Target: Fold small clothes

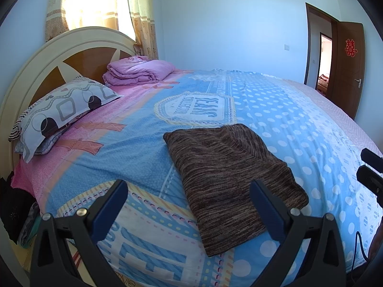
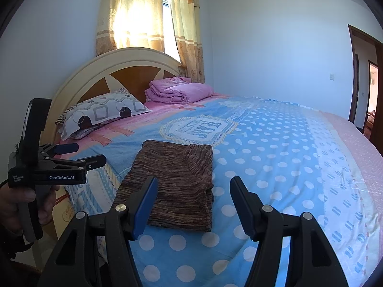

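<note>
A brown striped knit garment point(image 1: 229, 179) lies folded flat on the blue patterned bedspread point(image 1: 143, 148); it also shows in the right wrist view point(image 2: 177, 184). My left gripper point(image 1: 189, 191) is open and empty, held above the near edge of the garment. It also shows from the side at the left of the right wrist view point(image 2: 83, 155). My right gripper point(image 2: 194, 189) is open and empty, held above the garment's near right corner. Its fingertips point(image 1: 369, 169) peek in at the right edge of the left wrist view.
A patterned pillow point(image 1: 62, 112) and a folded pink quilt point(image 1: 138, 71) lie by the headboard point(image 1: 47, 55). A curtained window point(image 2: 143, 16) is behind the bed. An open wooden door point(image 1: 344, 71) is at the far right.
</note>
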The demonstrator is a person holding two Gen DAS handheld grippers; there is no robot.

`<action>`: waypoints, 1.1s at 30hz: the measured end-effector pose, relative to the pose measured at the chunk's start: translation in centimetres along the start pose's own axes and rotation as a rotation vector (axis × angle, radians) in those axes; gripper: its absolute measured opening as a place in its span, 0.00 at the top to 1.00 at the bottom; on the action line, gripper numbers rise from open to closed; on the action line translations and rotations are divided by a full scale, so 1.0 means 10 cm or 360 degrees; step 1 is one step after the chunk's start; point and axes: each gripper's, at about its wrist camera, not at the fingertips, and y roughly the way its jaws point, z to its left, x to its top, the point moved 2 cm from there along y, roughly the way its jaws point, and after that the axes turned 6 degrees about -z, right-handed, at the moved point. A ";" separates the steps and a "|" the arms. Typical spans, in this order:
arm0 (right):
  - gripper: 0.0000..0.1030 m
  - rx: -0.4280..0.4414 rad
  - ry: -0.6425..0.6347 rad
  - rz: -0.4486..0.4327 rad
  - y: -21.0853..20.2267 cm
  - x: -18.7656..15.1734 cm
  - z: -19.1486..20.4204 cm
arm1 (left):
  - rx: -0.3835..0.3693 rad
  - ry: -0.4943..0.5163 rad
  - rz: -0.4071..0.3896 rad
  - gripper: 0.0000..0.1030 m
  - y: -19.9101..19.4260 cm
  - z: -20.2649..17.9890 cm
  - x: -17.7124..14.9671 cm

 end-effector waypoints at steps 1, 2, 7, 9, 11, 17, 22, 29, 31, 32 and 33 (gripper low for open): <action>0.38 0.0002 0.0001 -0.0001 0.00 0.00 0.00 | 0.0000 0.0000 -0.0001 0.00 0.00 0.00 0.00; 0.38 0.0001 0.0003 -0.0004 0.00 0.00 0.00 | 0.0002 0.0000 0.0000 0.00 0.00 0.00 0.00; 0.38 -0.0002 0.0014 -0.0034 -0.03 0.02 0.00 | -0.0004 0.0001 0.0010 0.00 0.01 -0.01 -0.01; 0.38 -0.0005 0.0019 -0.0048 -0.04 0.03 -0.01 | -0.0010 0.0001 0.0016 0.00 0.02 -0.01 -0.02; 0.38 -0.0009 0.0023 -0.0055 -0.05 0.03 -0.02 | -0.0014 0.0002 0.0015 0.00 0.02 -0.01 -0.01; 0.38 -0.0010 0.0037 -0.0076 -0.07 0.03 -0.03 | -0.0015 0.0003 0.0011 0.00 0.02 -0.01 0.00; 0.38 -0.0006 0.0036 -0.0077 -0.07 0.03 -0.03 | -0.0013 0.0016 0.0019 0.00 0.02 -0.01 -0.01; 0.38 0.0014 0.0018 -0.0068 -0.06 0.02 0.01 | 0.0014 0.0042 0.0022 0.00 0.03 -0.01 0.00; 0.38 0.0026 0.0008 -0.0060 -0.05 0.01 0.04 | 0.0034 0.0039 0.0027 0.00 0.04 0.01 0.00; 0.38 0.0033 0.0001 -0.0052 -0.04 0.01 0.05 | 0.0042 0.0037 0.0034 0.00 0.06 0.02 0.00; 0.38 0.0039 -0.0005 -0.0045 -0.02 0.00 0.06 | 0.0045 0.0034 0.0039 0.00 0.07 0.03 0.00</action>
